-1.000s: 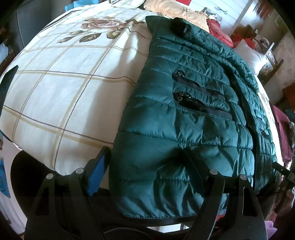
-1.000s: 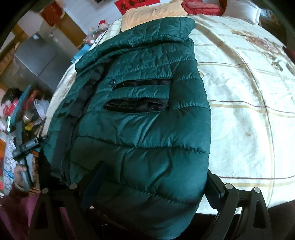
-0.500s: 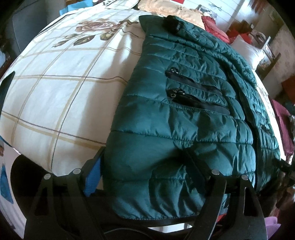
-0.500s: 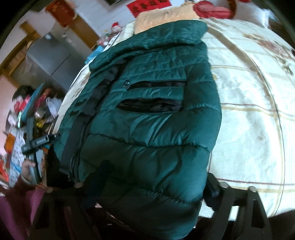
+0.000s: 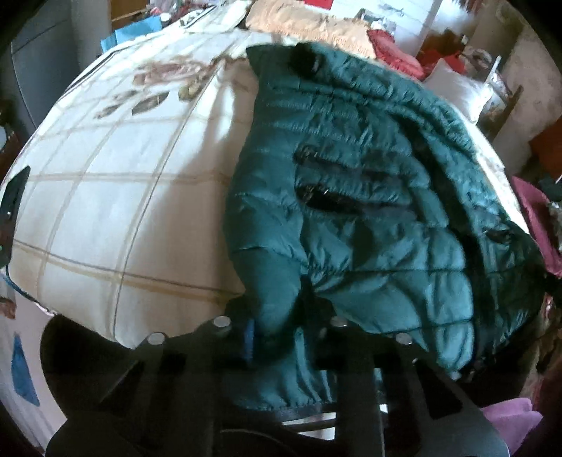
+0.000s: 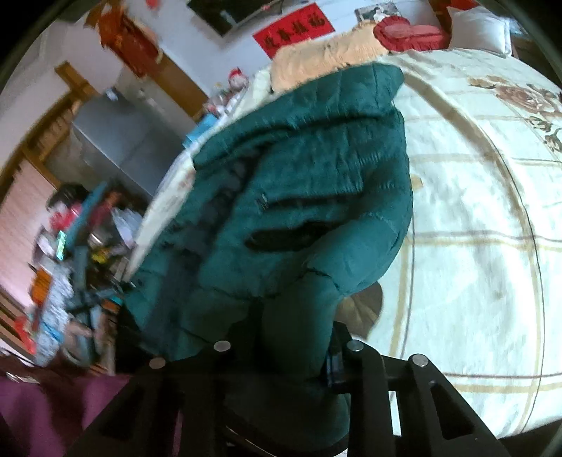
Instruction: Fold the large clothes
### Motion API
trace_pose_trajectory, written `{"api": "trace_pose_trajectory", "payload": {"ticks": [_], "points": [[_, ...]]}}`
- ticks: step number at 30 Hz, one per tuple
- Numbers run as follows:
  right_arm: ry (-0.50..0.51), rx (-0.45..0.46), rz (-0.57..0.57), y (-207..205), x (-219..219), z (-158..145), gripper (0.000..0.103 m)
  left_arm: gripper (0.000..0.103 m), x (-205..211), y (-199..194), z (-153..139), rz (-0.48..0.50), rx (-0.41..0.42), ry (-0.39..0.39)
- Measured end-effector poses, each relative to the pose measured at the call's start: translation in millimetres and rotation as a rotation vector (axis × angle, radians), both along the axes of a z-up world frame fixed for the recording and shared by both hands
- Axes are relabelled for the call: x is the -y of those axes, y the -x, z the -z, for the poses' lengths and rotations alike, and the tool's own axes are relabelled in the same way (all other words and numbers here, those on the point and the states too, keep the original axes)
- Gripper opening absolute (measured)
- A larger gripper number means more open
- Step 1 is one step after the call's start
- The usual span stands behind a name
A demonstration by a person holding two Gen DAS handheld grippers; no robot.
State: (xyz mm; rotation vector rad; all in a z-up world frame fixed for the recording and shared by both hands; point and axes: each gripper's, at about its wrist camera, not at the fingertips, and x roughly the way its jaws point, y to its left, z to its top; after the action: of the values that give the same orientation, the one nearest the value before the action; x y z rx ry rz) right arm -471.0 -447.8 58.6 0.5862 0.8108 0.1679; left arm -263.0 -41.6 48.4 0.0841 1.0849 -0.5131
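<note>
Both jaws have just closed: left hand-held gripper (image 5: pixel 281 327) and right hand-held gripper (image 6: pixel 286 346) each pinch the green quilted jacket's (image 5: pixel 368 197) hem on the bed (image 5: pixel 123 175).

One dark green quilted puffer jacket (image 5: pixel 368 225) lies on the bed, and it shows two black zippered pocket openings (image 5: pixel 337 197) on its front panel, one above the other. One cream bedspread with a tan grid and a brown rose print (image 5: pixel 116 197) covers the mattress. At the far end sit one tan fleecy blanket (image 6: pixel 323 56), one red cushion (image 6: pixel 404 30) and one white pillow (image 6: pixel 481 28). One red paper banner with gold characters (image 6: pixel 293 30) hangs on the wall. One grey refrigerator (image 6: pixel 116 147) stands beside the bed. Two black two-finger grippers are in view: one left gripper (image 5: pixel 281 323) and one right gripper (image 6: pixel 291 346).
</note>
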Motion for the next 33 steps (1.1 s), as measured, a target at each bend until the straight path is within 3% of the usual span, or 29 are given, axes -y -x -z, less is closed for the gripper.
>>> {"api": "trace_pose_trajectory", "payload": {"ticks": [7, 15, 27, 33], "points": [[0.021, 0.071, -0.009, -13, -1, -31, 0.021, 0.014, 3, 0, -17, 0.016, 0.034, 0.032], [0.064, 0.128, 0.010, -23, 7, -55, 0.019, 0.014, -2, -15, -54, -0.014, 0.097, 0.123], [0.116, 0.231, 0.112, -66, 36, -99, 0.019, 0.014, 17, -72, -108, -0.079, 0.192, 0.268], [0.119, 0.229, 0.163, -97, 54, -110, 0.019, 0.014, 37, -105, -120, -0.115, 0.216, 0.280]]}}
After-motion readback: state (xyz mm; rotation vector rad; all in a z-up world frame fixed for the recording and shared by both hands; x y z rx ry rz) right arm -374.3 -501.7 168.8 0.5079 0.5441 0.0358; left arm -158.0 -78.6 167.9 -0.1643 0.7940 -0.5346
